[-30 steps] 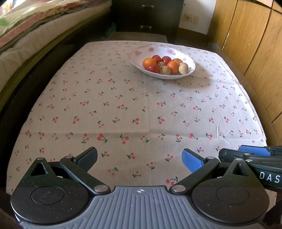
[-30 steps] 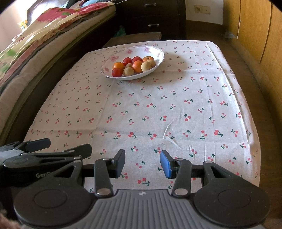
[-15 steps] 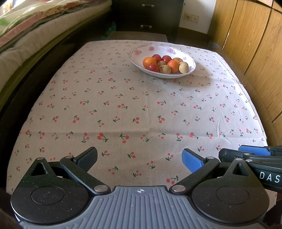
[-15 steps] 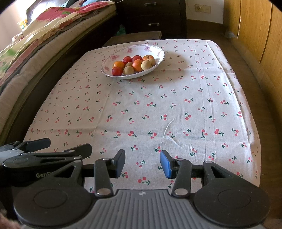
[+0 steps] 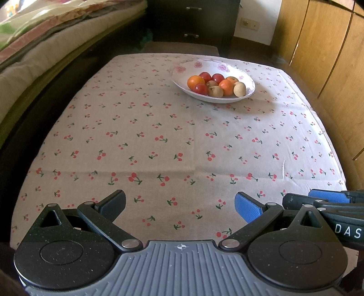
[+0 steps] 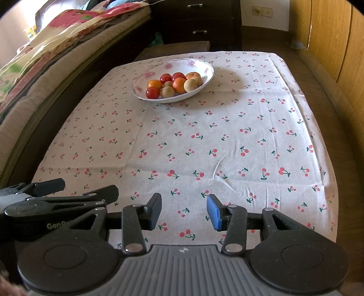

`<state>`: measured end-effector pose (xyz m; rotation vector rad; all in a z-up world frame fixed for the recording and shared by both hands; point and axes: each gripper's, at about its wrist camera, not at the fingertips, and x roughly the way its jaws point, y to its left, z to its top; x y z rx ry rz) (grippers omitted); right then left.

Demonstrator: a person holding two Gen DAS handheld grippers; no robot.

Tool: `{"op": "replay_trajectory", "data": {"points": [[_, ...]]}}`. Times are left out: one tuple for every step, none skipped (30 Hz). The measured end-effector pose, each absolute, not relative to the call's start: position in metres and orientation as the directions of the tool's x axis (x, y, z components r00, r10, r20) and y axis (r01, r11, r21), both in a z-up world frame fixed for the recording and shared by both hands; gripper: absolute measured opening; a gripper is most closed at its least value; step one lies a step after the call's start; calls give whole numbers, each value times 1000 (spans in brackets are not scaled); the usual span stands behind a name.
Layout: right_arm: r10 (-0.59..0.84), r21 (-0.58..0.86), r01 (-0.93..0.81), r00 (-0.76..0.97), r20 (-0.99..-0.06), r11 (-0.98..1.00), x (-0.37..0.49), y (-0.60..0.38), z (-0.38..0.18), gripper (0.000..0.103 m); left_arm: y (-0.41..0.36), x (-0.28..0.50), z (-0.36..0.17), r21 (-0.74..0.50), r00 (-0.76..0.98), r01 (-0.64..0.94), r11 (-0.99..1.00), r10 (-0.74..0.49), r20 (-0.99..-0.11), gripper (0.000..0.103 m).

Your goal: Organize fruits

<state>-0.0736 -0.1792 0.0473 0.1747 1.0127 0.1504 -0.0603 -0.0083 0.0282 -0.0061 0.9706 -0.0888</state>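
Note:
A white flowered bowl [image 5: 246, 94] stands at the far end of the cherry-print table and holds several fruits: oranges [image 5: 195, 82], red ones [image 5: 200, 88] and tan ones [image 5: 239, 89]. The bowl also shows in the right wrist view [image 6: 208, 68], far ahead and left of centre. My left gripper [image 5: 179, 206] is open and empty over the near table edge. My right gripper [image 6: 183, 210] is open and empty, also at the near edge. Each gripper shows in the other's view, the right one [image 5: 318, 200] and the left one [image 6: 59, 193].
The tablecloth [image 5: 173, 136] covers the table between the grippers and the bowl. A bed with bedding [image 6: 56, 45] runs along the left side. Wooden cabinet doors [image 5: 329, 57] line the right. A dark dresser [image 6: 200, 20] stands behind the table.
Both grippers have eased slightly forward toward the bowl. Their jaws stay open as before.

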Motion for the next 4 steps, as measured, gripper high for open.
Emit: {"op": "replay_trajectory", "data": {"points": [[205, 214, -45, 521, -828, 976, -73, -179, 48, 44, -8, -60, 28, -48, 558, 72, 996, -80, -826, 102], [206, 214, -46, 521, -828, 976, -73, -179, 48, 45, -8, -60, 28, -53, 555, 70, 996, -83, -827, 102], [208, 215, -47, 520, -829, 975, -73, -179, 48, 45, -8, -59, 28, -56, 554, 67, 996, -84, -828, 102], [208, 215, -48, 520, -829, 975, -73, -179, 48, 45, -7, -59, 28, -58, 554, 63, 996, -84, -828, 102]]}}
